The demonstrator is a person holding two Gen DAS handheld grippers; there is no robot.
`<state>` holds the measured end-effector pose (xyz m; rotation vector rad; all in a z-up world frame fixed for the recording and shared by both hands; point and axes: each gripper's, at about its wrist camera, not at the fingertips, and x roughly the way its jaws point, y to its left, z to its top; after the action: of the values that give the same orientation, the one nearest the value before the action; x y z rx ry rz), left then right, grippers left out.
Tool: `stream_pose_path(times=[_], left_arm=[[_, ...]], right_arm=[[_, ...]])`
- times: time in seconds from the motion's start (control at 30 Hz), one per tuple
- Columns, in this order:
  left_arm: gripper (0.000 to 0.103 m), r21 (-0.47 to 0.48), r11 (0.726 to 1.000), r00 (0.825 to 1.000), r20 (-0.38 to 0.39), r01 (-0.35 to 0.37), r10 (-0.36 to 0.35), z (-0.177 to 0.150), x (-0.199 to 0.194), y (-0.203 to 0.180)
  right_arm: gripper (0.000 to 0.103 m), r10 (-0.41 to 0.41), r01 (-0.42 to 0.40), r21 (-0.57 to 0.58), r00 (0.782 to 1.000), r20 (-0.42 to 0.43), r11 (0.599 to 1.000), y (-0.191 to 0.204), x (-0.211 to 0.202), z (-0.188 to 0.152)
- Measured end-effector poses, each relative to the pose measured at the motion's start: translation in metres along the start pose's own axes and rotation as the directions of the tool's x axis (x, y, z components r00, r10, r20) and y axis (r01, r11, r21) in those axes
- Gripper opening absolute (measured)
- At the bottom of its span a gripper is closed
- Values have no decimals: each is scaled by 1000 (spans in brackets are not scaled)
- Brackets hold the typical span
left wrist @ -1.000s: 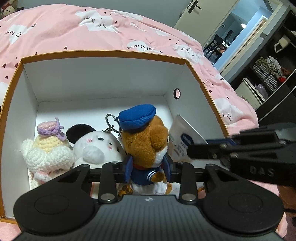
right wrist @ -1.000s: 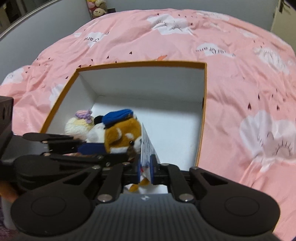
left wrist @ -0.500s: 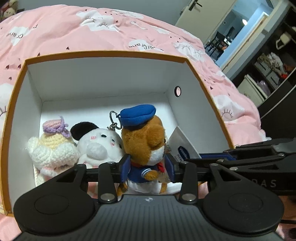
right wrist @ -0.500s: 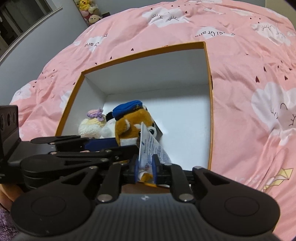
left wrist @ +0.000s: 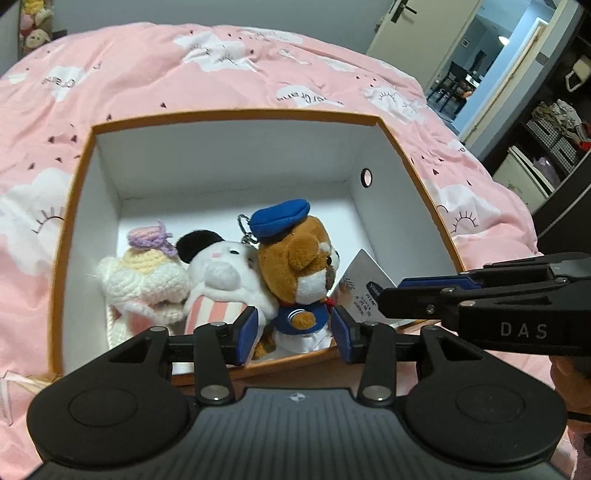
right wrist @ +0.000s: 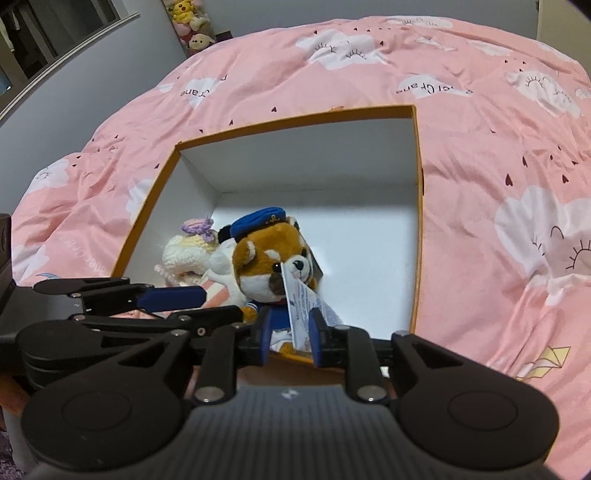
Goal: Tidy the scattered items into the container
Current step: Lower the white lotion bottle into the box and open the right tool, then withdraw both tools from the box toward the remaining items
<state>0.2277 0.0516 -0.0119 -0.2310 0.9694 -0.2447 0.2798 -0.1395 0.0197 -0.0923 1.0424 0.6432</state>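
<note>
An orange-rimmed white box [left wrist: 236, 112] [right wrist: 295, 118] lies open on the bed. Inside stand a brown bear plush with a blue cap [left wrist: 299, 258] [right wrist: 266, 258], a white panda-eared plush [left wrist: 221, 273] and a crocheted toy [left wrist: 144, 273], side by side. My left gripper [left wrist: 295, 334] hangs over the box's near wall, jaws opening, with the bear's body between the pads and a gap on each side. My right gripper [right wrist: 291, 336] is opening too. The bear's white paper tag [right wrist: 301, 306] [left wrist: 364, 284] stands loose between its pads.
A pink cloud-print duvet [left wrist: 221, 66] surrounds the box on all sides. An open doorway [left wrist: 461, 74] and dark shelving [left wrist: 554, 147] are at the right. Plush toys [right wrist: 188, 22] sit on a far ledge. The box's right half has bare floor [right wrist: 369, 258].
Both grippers have opened: the left let go of the bear's body, the right released the paper tag. The left gripper drew back and up, so the box looks farther.
</note>
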Motion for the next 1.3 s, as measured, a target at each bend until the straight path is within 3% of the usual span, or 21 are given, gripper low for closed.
stream_pose_path(times=[0.23,0.37,0.53,0.63,0.7,0.77,0.97,1.07,1.3], left_arm=[[66,47,996,995,70,-70,67,-9,-33,-12],[69,85,992,990,107,-98,88,-18,-56,-23],[73,154,979,975,198,-136,105,-36,-85,-35],[74,162,978,975,201,-127,94,-47,-96,-38],[74,130,985,978,193,-110,84,-55,-100,-34],[74,85,992,980,181,-97,80,-63,-102,-29],[74,-7,1000,997,77,-22,23,-85,-94,-21],[63,25,1000,1000,8,3,-3,-95,-82,-32],[62,150,987,991,-130,51,-31,-115,-39,-66]], right_arm=[[27,14,-12,-31,997,82,999,6,-29,-14],[37,34,-24,-65,985,168,998,13,-54,-32],[37,32,-20,-50,969,246,999,17,-76,-60],[39,4,11,-52,960,279,999,17,-83,-79],[47,-24,39,-47,958,286,998,15,-86,-92],[55,-47,60,-38,961,272,997,10,-85,-103],[56,-105,101,40,987,121,994,-15,-69,-135],[56,-112,107,85,992,63,991,-26,-59,-151],[55,-58,72,193,995,-76,979,-45,-28,-183]])
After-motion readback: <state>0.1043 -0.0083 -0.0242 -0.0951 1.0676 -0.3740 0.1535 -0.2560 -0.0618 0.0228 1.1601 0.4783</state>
